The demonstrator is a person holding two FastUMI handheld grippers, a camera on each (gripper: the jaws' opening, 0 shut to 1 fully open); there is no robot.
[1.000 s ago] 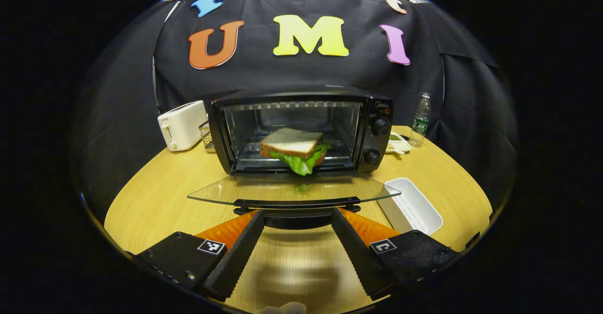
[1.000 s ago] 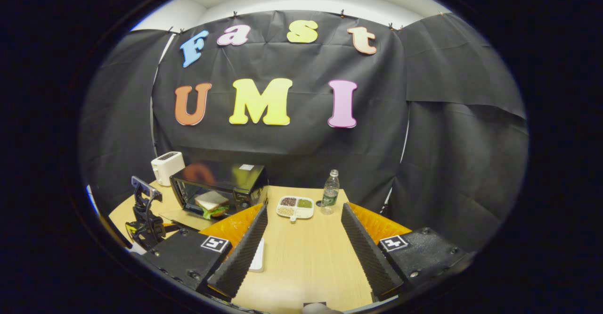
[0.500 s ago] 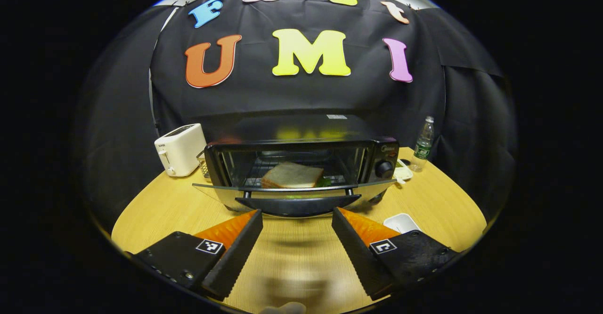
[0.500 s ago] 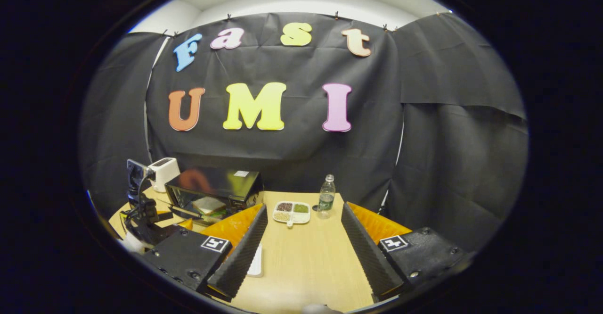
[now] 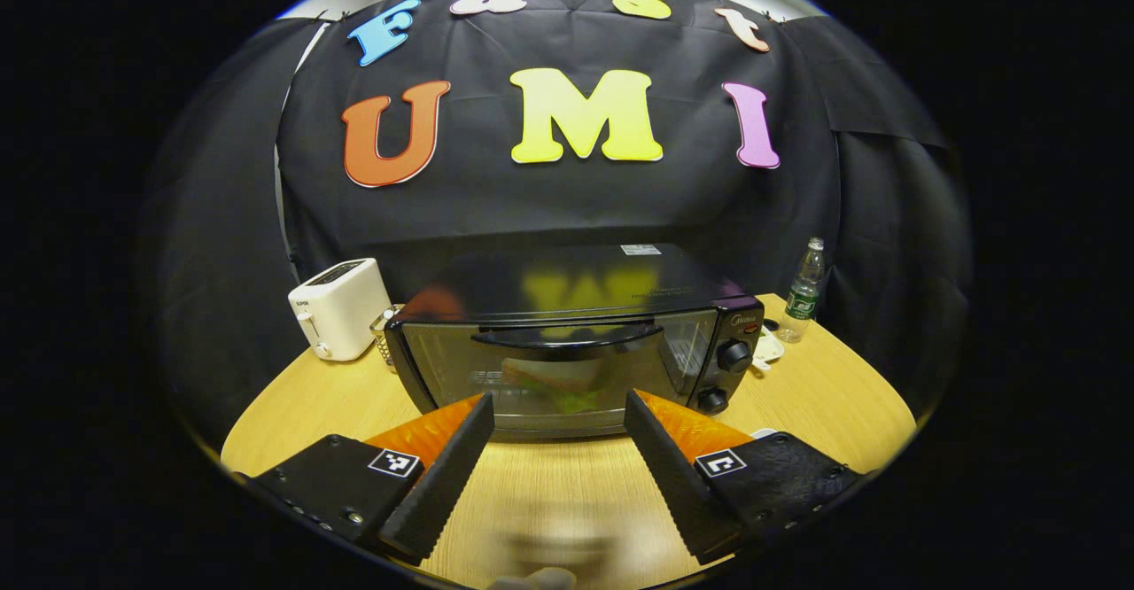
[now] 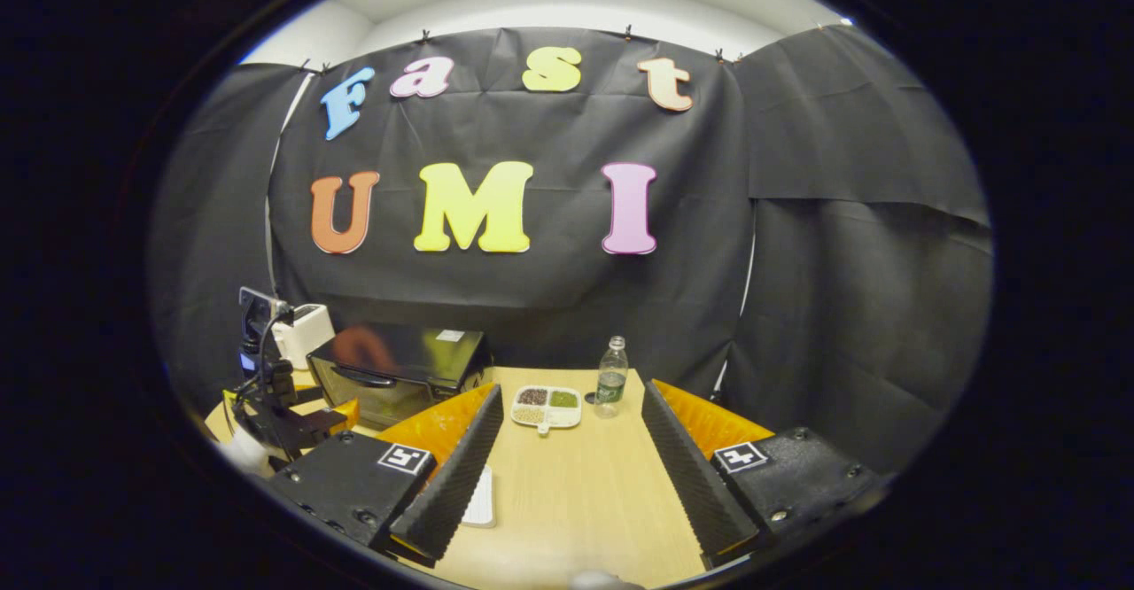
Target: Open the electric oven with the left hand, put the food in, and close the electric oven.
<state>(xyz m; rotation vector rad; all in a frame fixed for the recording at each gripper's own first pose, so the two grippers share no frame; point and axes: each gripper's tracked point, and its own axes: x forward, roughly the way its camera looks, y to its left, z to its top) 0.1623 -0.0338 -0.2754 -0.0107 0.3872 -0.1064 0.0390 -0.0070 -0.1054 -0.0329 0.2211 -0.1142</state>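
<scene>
The black electric oven [image 5: 567, 342] stands on the wooden table with its glass door up against the front and the handle [image 5: 567, 337] at the top. Behind the glass I make out the sandwich [image 5: 558, 384] dimly. My left gripper [image 5: 558, 408] is open just in front of the door, touching nothing. In the right gripper view the oven [image 6: 399, 373] sits at the left, with the left gripper [image 6: 275, 395] before it. My right gripper [image 6: 571, 399] is open and empty above the table.
A white toaster [image 5: 339, 306] stands left of the oven. A water bottle [image 5: 803, 290] and a divided snack plate [image 6: 547, 405] are to the oven's right. A white tray [image 6: 483, 497] lies near my right gripper's left finger. Round table edge [image 5: 266, 386] curves close by.
The oven door swung up from flat open to shut against the oven. My left gripper rose and drew back a little. The right gripper barely moved.
</scene>
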